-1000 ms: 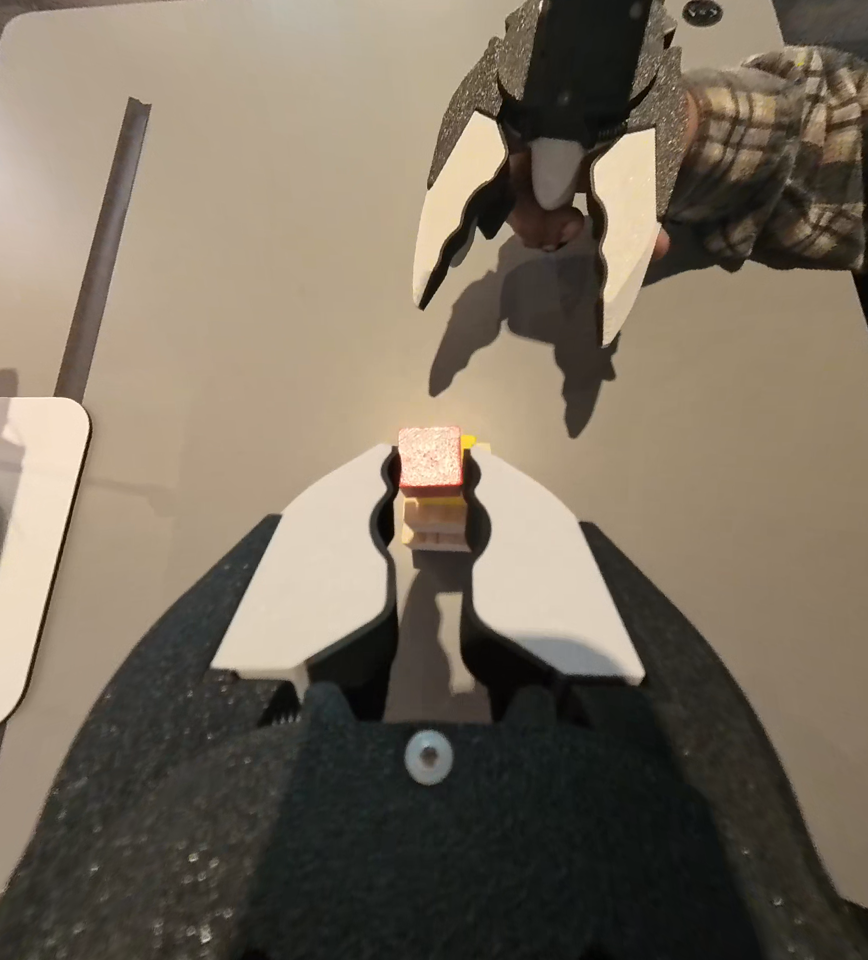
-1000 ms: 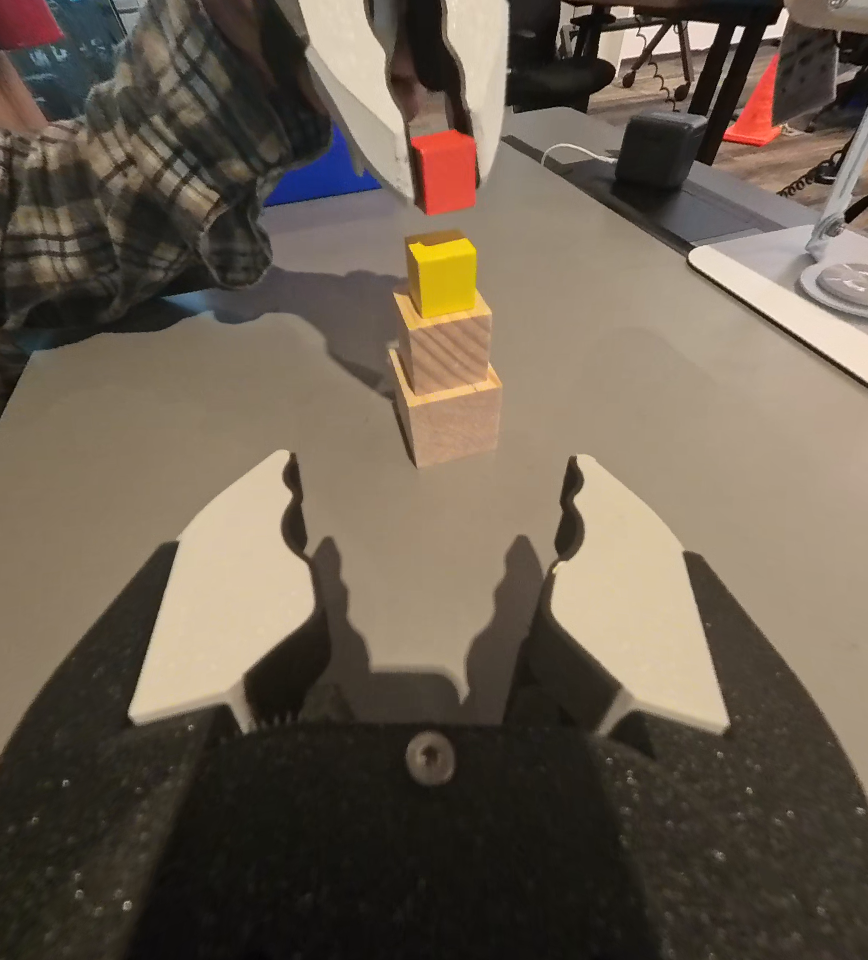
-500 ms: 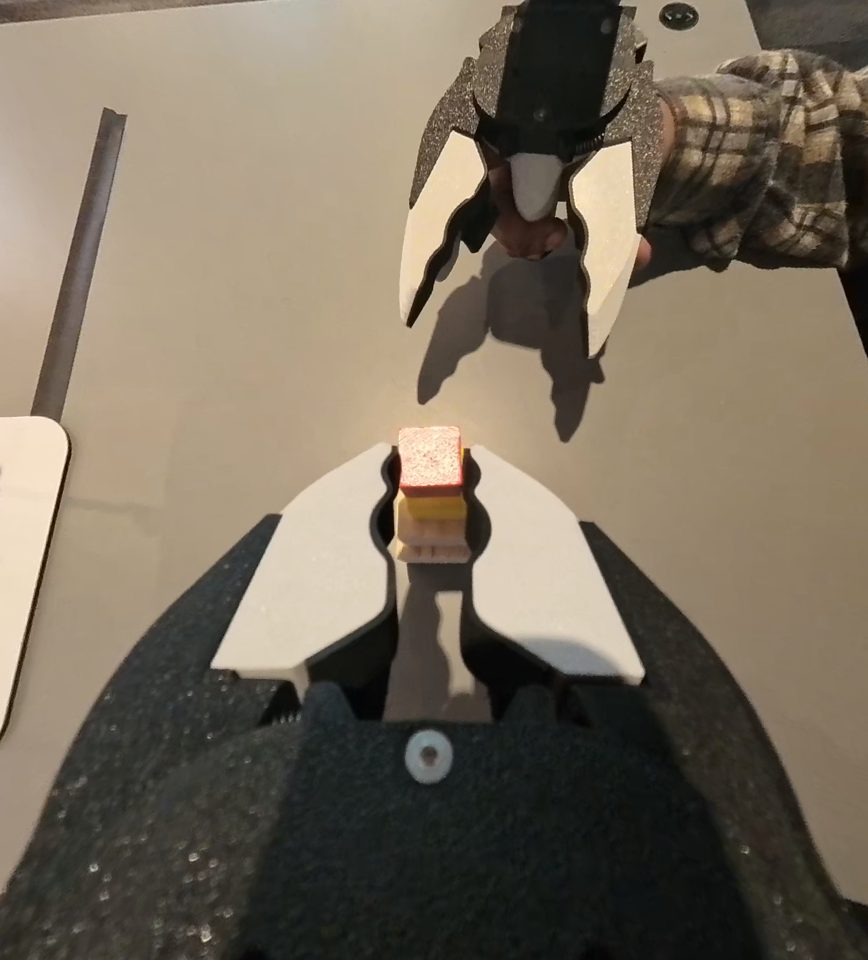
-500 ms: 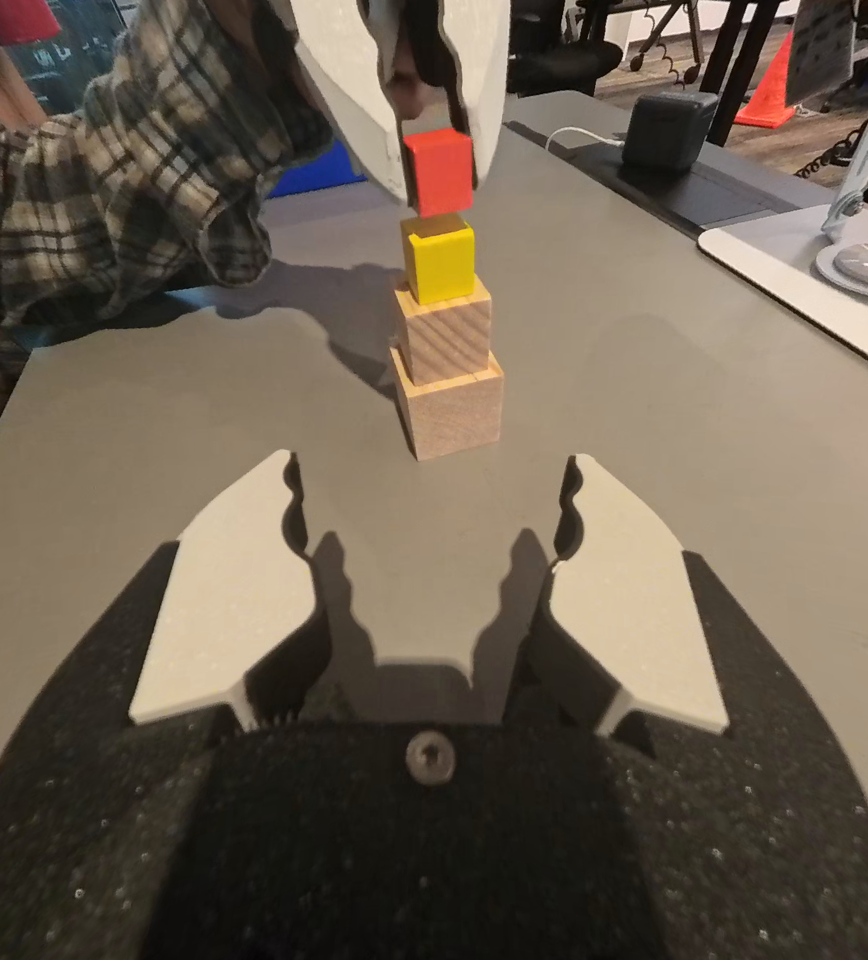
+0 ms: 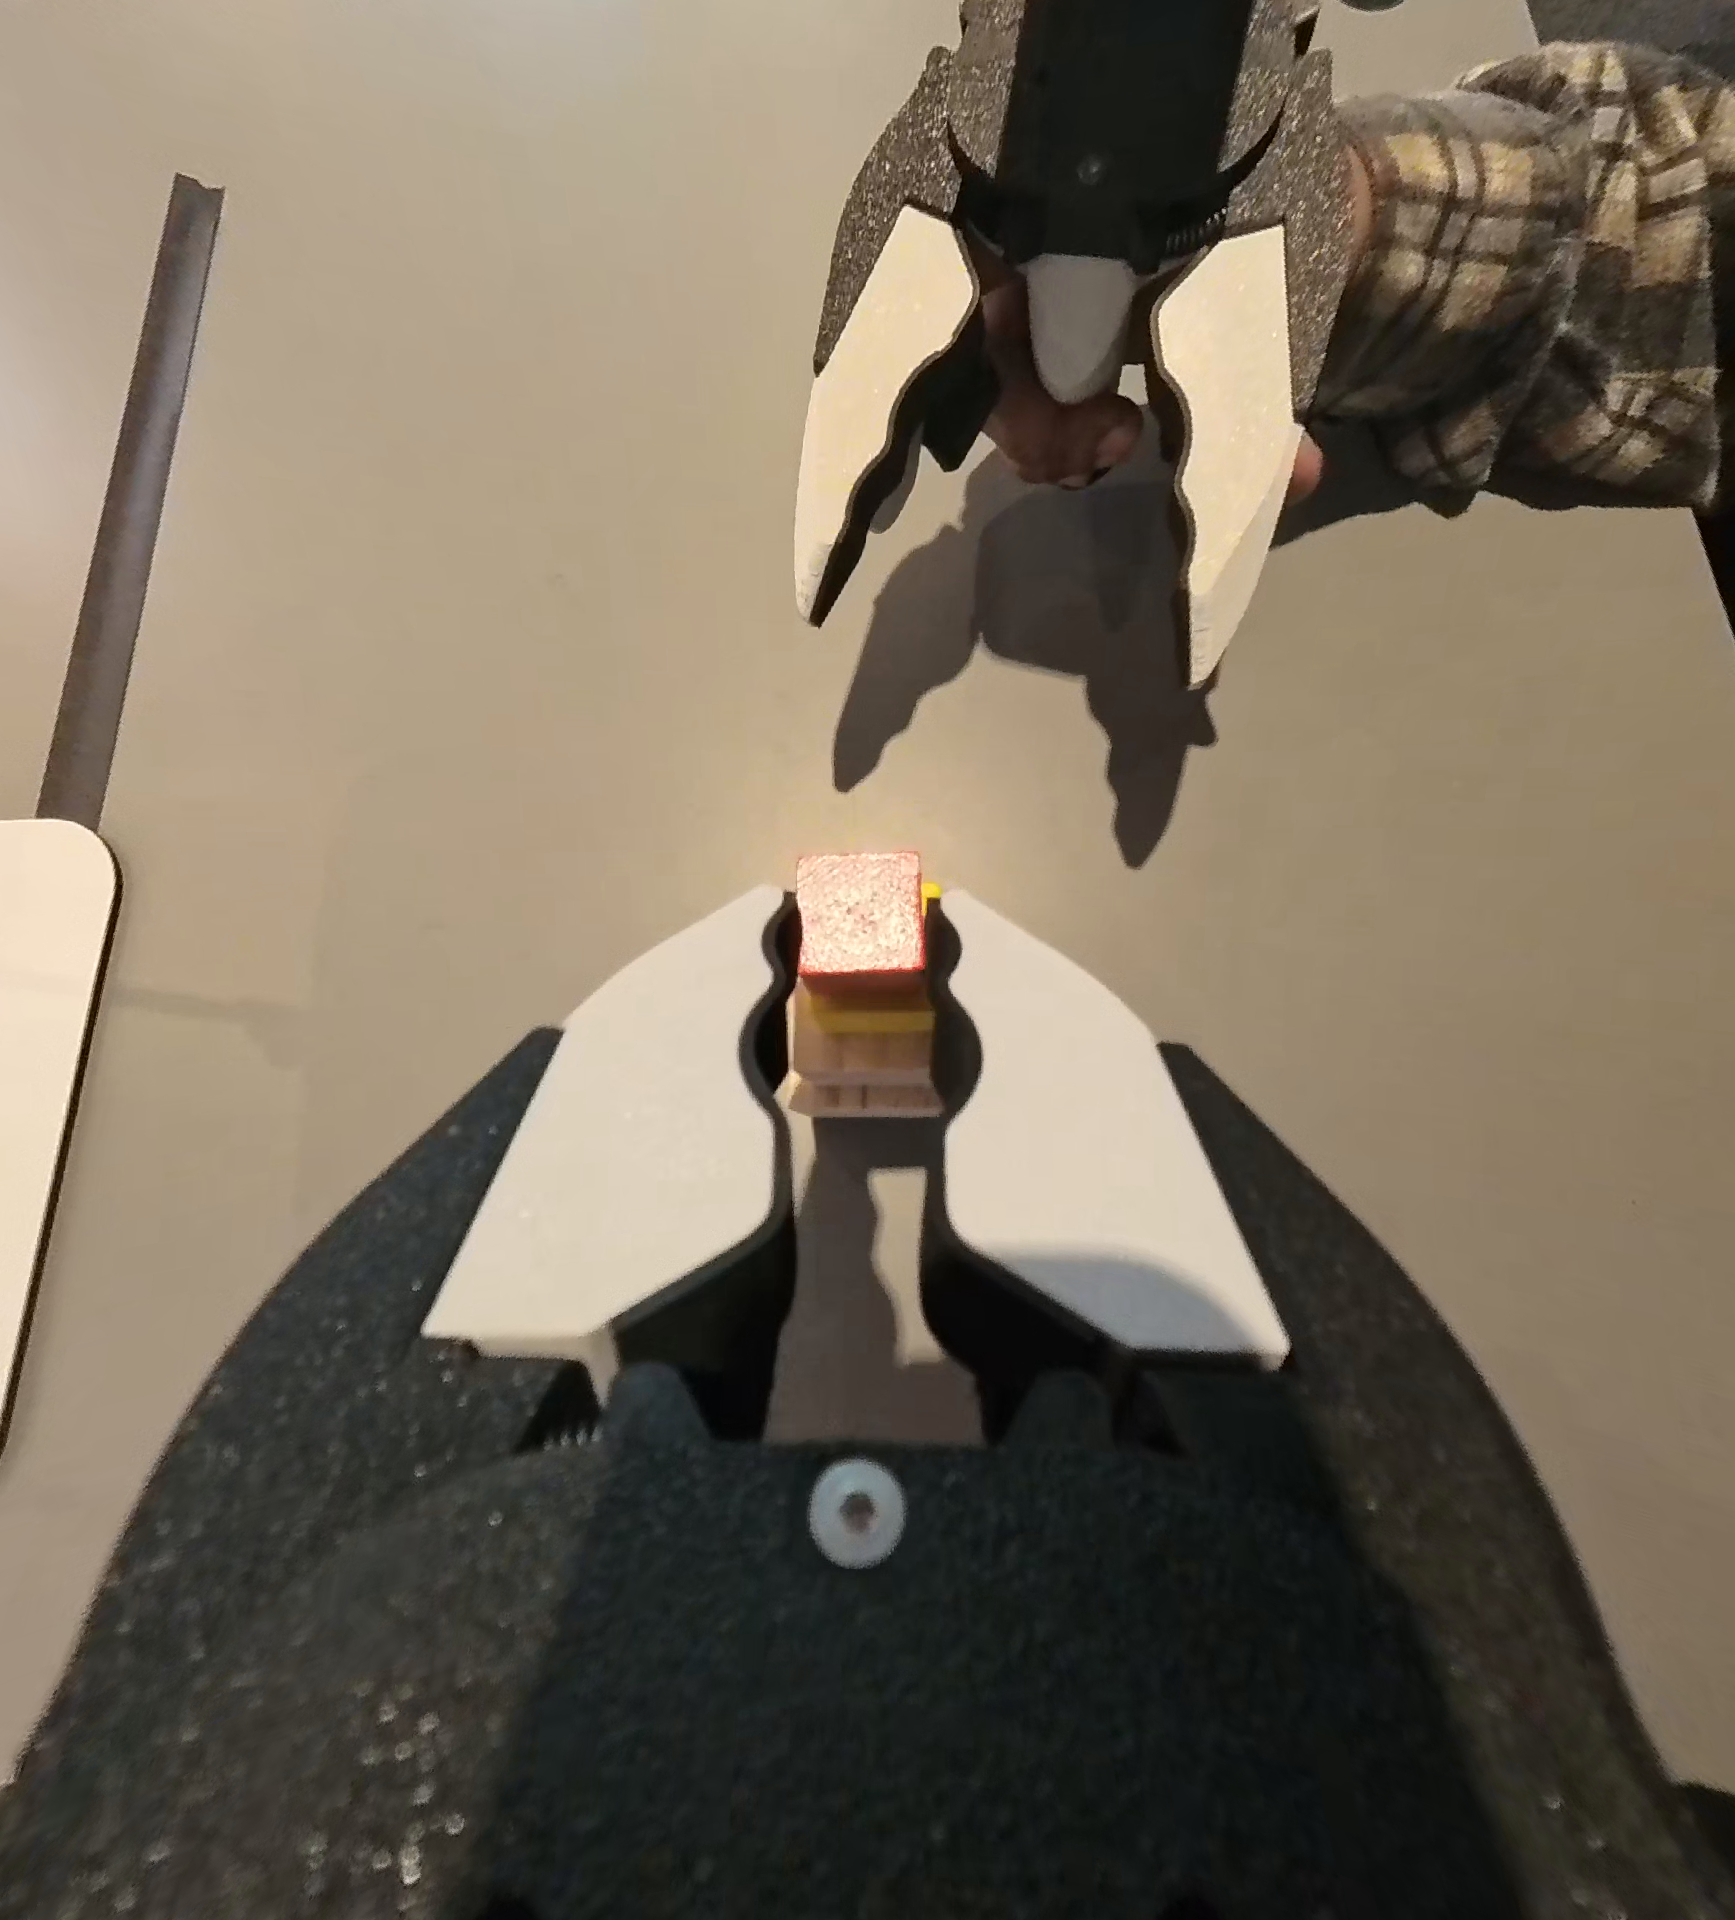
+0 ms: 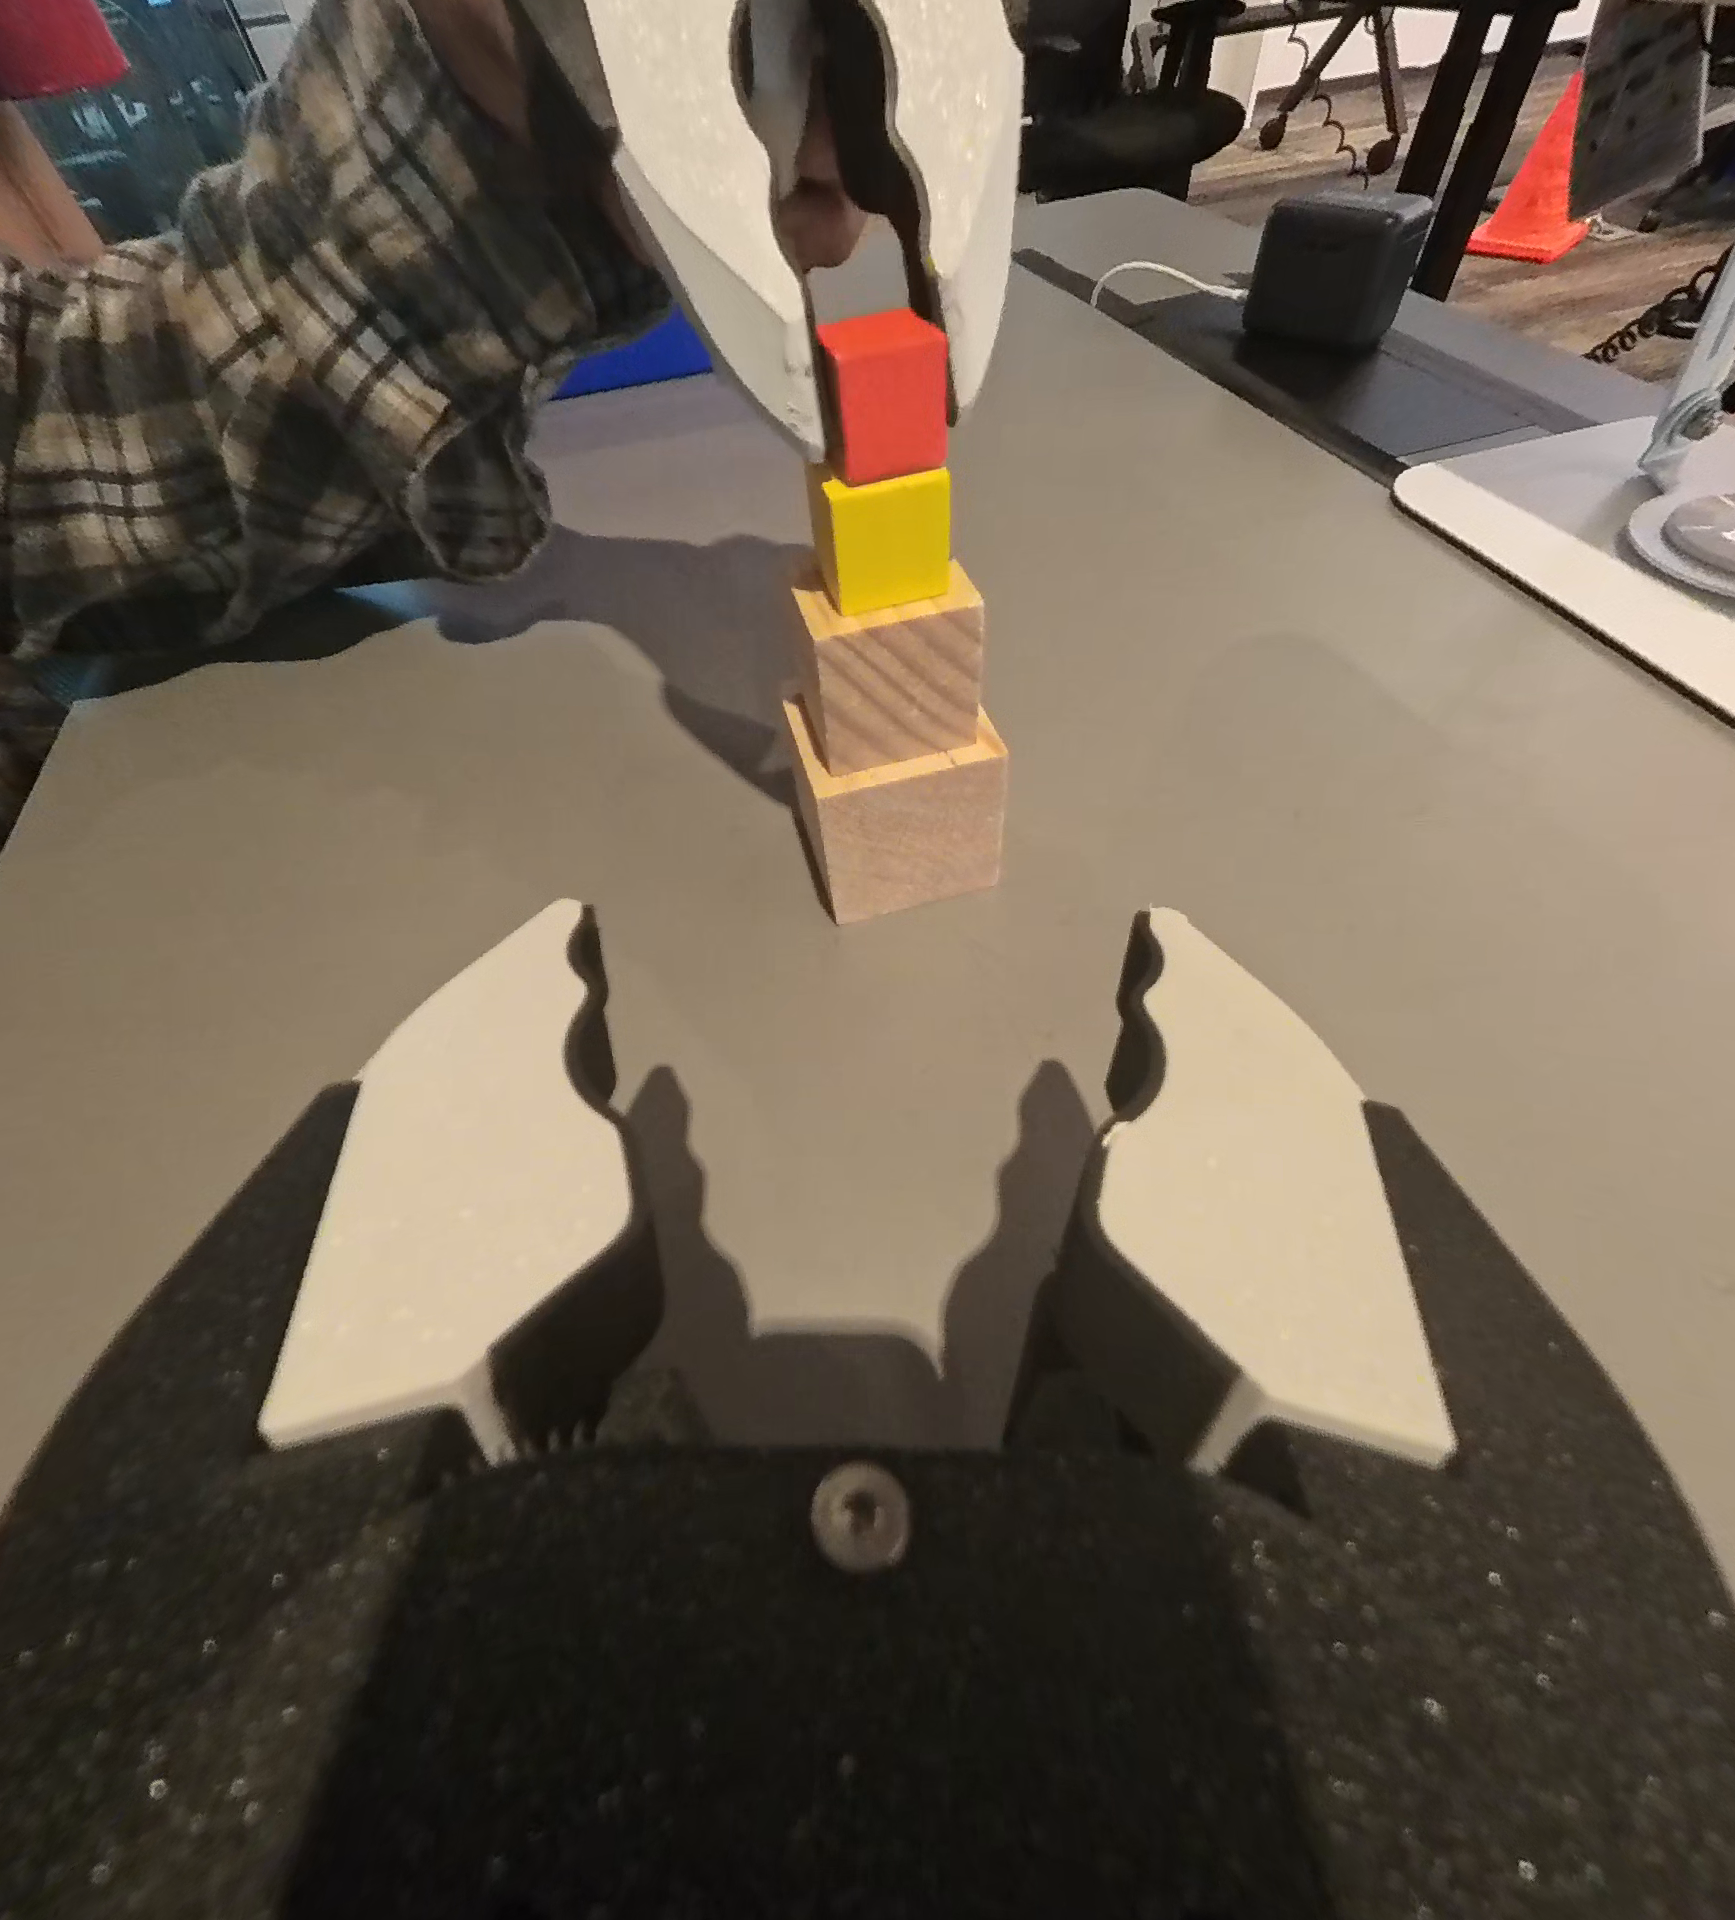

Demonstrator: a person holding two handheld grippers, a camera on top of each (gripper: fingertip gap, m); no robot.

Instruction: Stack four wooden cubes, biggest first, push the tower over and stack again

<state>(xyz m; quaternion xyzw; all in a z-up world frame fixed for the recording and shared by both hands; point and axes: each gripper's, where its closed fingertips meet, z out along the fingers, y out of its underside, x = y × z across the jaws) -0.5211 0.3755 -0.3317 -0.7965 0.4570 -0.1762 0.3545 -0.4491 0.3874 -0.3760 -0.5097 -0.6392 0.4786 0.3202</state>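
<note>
Here, in the left wrist view, your left gripper (image 5: 863, 914) looks straight down the tower and its jaws pinch the red cube (image 5: 861, 927) between their tips. Directly under the jaws a sliver of the yellow cube (image 5: 868, 1020) peeks out, and below that the two plain wooden cubes. Beyond the jaw tips, well apart from the tower, your right gripper (image 5: 1014, 613) points back toward you with its jaws spread and nothing between them, above the grey table (image 5: 478, 468).

In the right wrist view, your right gripper (image 6: 863, 935) has its jaws spread wide and empty, with the tower just ahead of the tips and centred between them. The large wooden cube (image 6: 910, 836) sits on the table, the medium wooden cube (image 6: 899, 681) on it, the yellow cube (image 6: 884, 535) on that. The red cube (image 6: 889, 390) appears to touch the yellow one's top, with the left gripper (image 6: 884, 426) clamped on its sides from above.

You are on the last placement of a stack, the smallest cube going on top. Next, I judge, you need to part the left jaws evenly and lift straight up, so neither tip drags the red cube sideways. The red cube seems set slightly to one side of the yellow, so release gently.
</note>
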